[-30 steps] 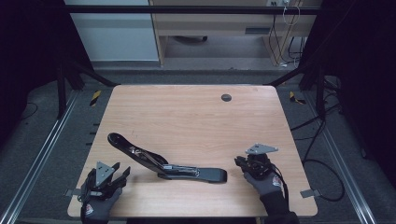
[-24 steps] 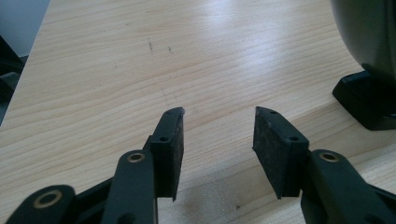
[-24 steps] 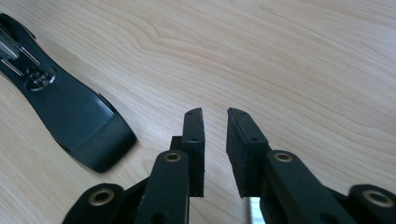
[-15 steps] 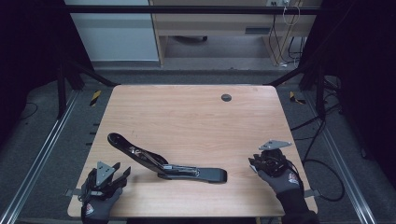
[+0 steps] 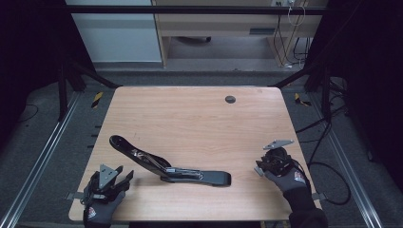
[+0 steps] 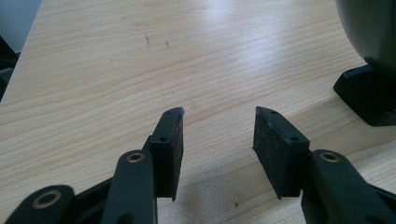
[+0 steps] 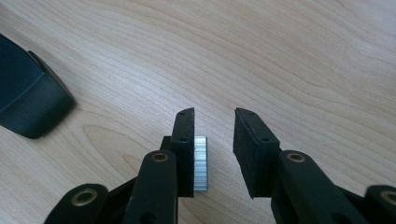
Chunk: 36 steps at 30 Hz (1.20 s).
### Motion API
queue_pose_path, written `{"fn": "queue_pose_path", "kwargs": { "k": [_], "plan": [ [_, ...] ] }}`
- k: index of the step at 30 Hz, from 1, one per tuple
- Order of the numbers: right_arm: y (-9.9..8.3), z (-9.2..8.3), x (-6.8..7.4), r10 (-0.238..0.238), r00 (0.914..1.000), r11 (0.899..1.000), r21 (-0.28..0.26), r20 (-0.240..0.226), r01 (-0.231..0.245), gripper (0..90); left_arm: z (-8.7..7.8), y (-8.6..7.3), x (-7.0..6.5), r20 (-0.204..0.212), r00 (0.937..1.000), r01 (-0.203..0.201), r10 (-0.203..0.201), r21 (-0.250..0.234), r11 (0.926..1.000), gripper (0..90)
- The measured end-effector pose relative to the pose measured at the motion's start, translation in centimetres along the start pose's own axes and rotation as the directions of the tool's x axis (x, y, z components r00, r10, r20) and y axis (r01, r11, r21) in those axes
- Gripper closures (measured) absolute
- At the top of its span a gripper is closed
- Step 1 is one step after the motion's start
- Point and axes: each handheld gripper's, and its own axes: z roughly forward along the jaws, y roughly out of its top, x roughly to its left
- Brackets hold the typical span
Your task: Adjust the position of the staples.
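Down at the near edge of the table [image 5: 190, 118], two gloved hands each hold a pair of tongs. The left hand [image 5: 97, 209] sits at the near left corner, and the left gripper [image 6: 218, 122] has its jaws spread apart with nothing but bare wood between the pads; in the high view it [image 5: 122, 178] points toward the middle of the table. The right hand [image 5: 287, 178] rests near the right edge, and the right gripper [image 7: 214, 120] is also parted, gripping nothing, with a ribbed silver strip showing on the inner face of one jaw. From above, the right gripper [image 5: 262, 167] carries a grey plate on top and a cable trailing off the table.

Between the two hands, a little farther in, lies a large black stapler [image 5: 166, 166], hinged open, its base flat on the wood and its upper arm slanting up and away to the left. One blunt end of it [image 7: 28, 98] shows in the right gripper view, and part of it [image 6: 369, 56] rises just beside the left tongs.

Farther back, a small dark round cap [image 5: 230, 99] is set in the tabletop. Beyond the table stands a wooden desk [image 5: 223, 23] with hanging cables.
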Motion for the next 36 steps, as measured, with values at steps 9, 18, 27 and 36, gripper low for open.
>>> {"fn": "queue_pose_path", "kwargs": {
  "k": [9,18,27,36],
  "plan": [
    [-0.2,1.2,0.2,-0.01,0.9999,0.998,0.054,-0.009,0.011,70.2,0.1,-0.1,-0.1,0.004,1.0,0.0,0.0,0.005,1.0,52.3],
    [-0.7,1.8,0.5,-0.018,0.9995,0.997,0.075,-0.025,0.02,70.9,0.2,-0.1,-0.1,0.006,1.0,-0.003,0.003,0.006,1.0,52.3],
    [-0.9,2.1,0.7,0.0,0.9995,0.995,0.1,-0.031,0.003,74.6,0.2,-0.1,-0.1,0.006,1.0,-0.004,0.004,0.008,1.0,52.3],
    [-0.9,1.9,0.6,-0.026,0.9991,0.994,0.105,-0.034,0.029,78.0,0.2,-0.1,-0.1,0.005,1.0,-0.004,0.004,0.008,1.0,52.3]
  ]
}}
